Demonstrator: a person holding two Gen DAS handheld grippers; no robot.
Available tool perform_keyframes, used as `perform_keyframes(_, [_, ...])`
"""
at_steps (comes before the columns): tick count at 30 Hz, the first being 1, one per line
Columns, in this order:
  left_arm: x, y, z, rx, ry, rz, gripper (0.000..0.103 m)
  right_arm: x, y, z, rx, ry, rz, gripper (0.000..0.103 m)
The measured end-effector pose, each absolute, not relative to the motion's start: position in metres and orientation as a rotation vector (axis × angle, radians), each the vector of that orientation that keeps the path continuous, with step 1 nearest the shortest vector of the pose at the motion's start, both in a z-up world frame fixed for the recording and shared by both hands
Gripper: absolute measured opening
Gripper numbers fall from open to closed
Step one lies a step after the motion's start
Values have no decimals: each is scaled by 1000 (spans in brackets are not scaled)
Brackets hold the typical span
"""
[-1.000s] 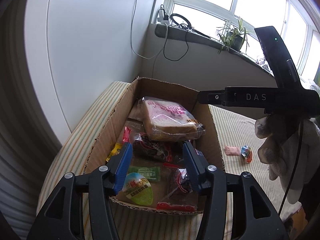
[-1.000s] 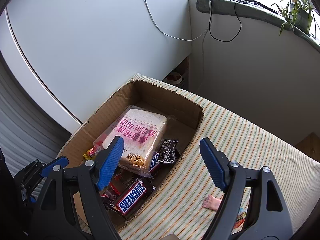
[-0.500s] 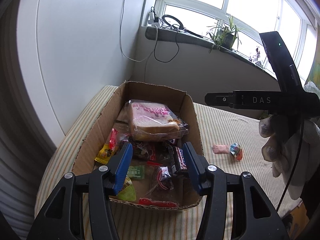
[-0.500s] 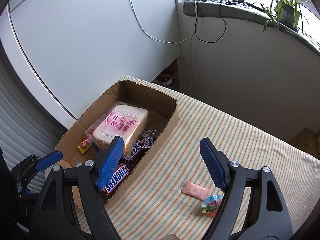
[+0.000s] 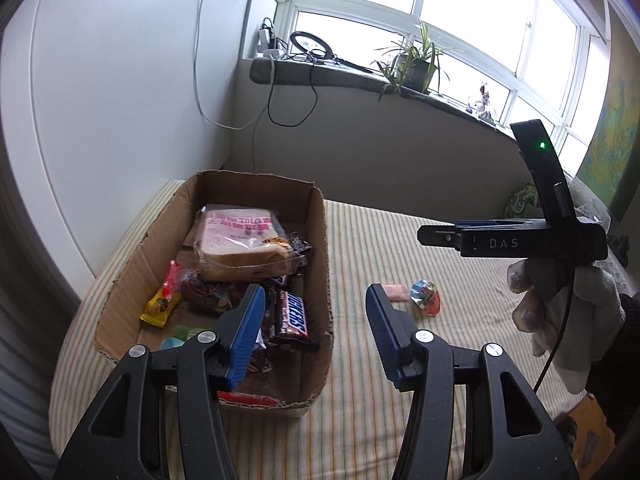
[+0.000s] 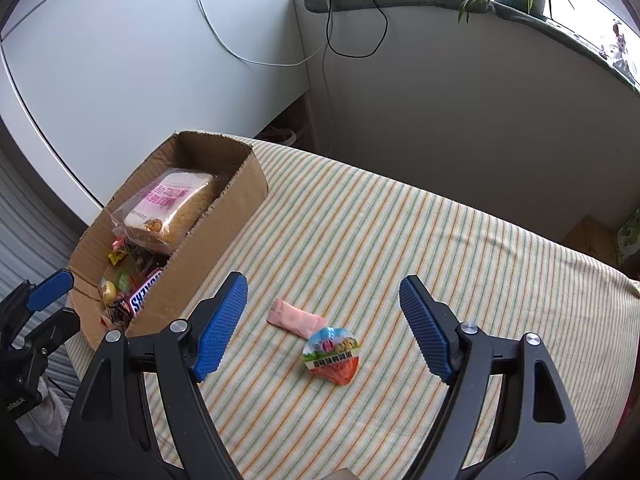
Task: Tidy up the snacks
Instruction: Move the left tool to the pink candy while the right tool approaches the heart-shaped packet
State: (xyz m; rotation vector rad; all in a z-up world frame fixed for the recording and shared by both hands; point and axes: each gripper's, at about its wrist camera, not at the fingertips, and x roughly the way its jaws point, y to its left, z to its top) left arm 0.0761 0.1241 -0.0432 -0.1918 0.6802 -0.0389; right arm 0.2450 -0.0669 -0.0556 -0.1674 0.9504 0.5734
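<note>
On the striped tablecloth [image 6: 400, 240], a cardboard box [image 6: 208, 264] stands at the left, already crowded with a bagged bread slice [image 6: 172, 208], a Snickers bar [image 5: 294, 314], a yellow candy packet [image 5: 158, 308] and other small wrappers. Nothing lies between the box and the two loose snacks on the cloth to its right: a pink wrapped candy [image 6: 296, 318] and a jelly cup [image 6: 334, 354] with a printed foil lid, touching each other. The right gripper [image 6: 322, 328] hangs above them with its jaws wide apart and empty, both snacks showing in the gap between the blue pads. The left gripper [image 5: 314, 332] is also spread and holds nothing, poised over the box's near right corner; the gloved hand [image 5: 560, 304] carrying the other tool shows at its right. Behind, a white wall panel [image 6: 140, 60], dangling cables [image 6: 352, 32] and a windowsill with a potted plant [image 5: 416, 68].
</note>
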Motion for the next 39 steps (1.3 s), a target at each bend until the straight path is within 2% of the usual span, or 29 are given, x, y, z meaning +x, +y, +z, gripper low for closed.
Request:
perform_keyframes(22, [77, 64, -60, -137, 758, -159, 51, 224, -71, -120, -341, 982, 580, 81])
perform_keyframes(27, [81, 51, -65, -125, 779, -186, 46, 233, -67, -126, -360, 993, 579, 61])
perform_keyframes(31, [87, 43, -71, -136, 801, -201, 45, 237, -72, -128, -351, 995, 585, 57])
perform_keyframes(33, [92, 39, -75, -150, 819, -210, 45, 239, -77, -128, -343, 995, 590, 50])
perform_keyframes(39, [117, 31, -93, -205, 873, -222, 45, 248, -95, -127, -326, 997, 579, 47])
